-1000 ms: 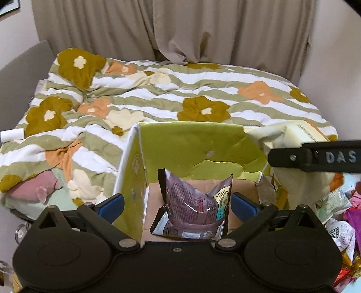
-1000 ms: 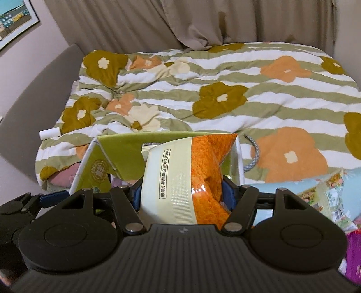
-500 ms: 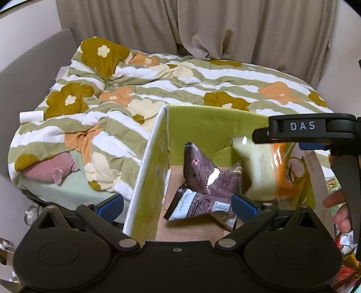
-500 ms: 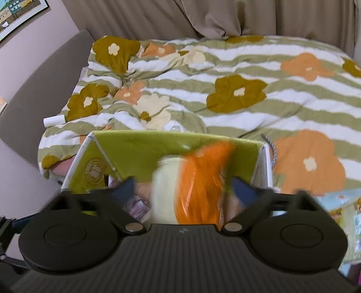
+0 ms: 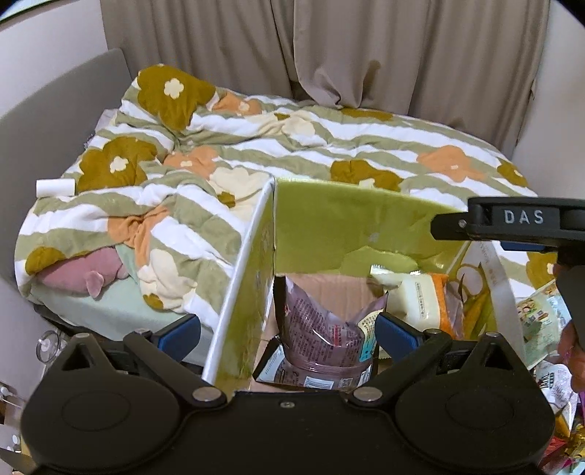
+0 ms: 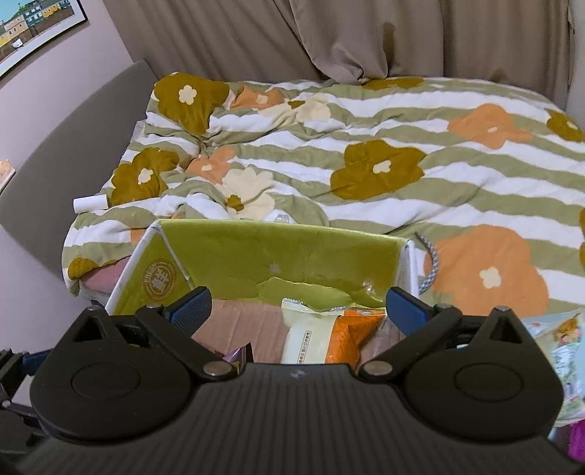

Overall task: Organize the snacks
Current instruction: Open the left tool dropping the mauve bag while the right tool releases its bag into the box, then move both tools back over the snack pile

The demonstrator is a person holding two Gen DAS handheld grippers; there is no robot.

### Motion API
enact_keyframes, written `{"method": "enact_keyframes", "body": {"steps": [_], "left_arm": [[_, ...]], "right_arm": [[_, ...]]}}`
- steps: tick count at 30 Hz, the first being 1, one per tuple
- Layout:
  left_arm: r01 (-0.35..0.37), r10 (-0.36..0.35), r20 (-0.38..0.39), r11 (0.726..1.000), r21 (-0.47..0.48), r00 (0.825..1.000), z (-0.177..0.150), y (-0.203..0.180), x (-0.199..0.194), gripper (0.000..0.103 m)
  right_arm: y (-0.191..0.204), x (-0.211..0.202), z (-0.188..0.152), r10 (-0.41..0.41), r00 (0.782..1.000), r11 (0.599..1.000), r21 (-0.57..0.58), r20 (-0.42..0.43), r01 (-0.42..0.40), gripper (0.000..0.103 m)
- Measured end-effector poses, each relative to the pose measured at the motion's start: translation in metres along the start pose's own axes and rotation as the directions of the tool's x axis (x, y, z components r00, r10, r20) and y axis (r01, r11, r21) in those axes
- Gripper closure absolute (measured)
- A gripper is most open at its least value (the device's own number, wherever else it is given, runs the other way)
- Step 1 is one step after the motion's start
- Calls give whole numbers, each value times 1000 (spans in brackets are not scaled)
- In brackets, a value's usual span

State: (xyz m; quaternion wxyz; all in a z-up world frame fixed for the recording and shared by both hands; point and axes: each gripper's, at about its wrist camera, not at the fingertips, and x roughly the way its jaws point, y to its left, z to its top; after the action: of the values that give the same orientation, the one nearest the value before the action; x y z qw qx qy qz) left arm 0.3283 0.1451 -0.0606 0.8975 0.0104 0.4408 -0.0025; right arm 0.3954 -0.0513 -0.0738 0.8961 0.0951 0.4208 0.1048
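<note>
Beside the flowery bed (image 6: 402, 153), the green box (image 6: 278, 252) is kept open for snacks, with the orange bag (image 6: 329, 329) dropped inside at 6 o'clock below the wide-open right gripper (image 6: 298, 305), while the purple bag (image 5: 321, 329) is left unpinched between the open left gripper (image 5: 287, 334).

We are in a home bedroom: a bed (image 6: 365, 164) fills most of both views, covered by a rumpled green-and-white striped quilt (image 5: 292, 153) with big flowers. Beige curtains (image 6: 329, 36) hang behind it, a padded grey headboard (image 6: 73, 146) runs along the left, and a framed picture (image 6: 33, 29) hangs on the wall
</note>
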Motion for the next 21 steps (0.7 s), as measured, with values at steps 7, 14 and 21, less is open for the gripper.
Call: {"method": "enact_keyframes", "body": {"steps": [7, 14, 21], "left_arm": [[1, -2, 70, 1000, 13, 998, 2, 2, -36, 0], [44, -52, 165, 998, 50, 985, -3, -4, -80, 0], [138, -160, 230, 984, 110, 960, -11, -23, -110, 0]], "right_arm": [[7, -44, -3, -49, 999, 999, 3, 24, 49, 0], [16, -100, -20, -118, 989, 993, -17, 88, 120, 0], [2, -157, -50, -175, 972, 984, 56, 157, 168, 0]]}}
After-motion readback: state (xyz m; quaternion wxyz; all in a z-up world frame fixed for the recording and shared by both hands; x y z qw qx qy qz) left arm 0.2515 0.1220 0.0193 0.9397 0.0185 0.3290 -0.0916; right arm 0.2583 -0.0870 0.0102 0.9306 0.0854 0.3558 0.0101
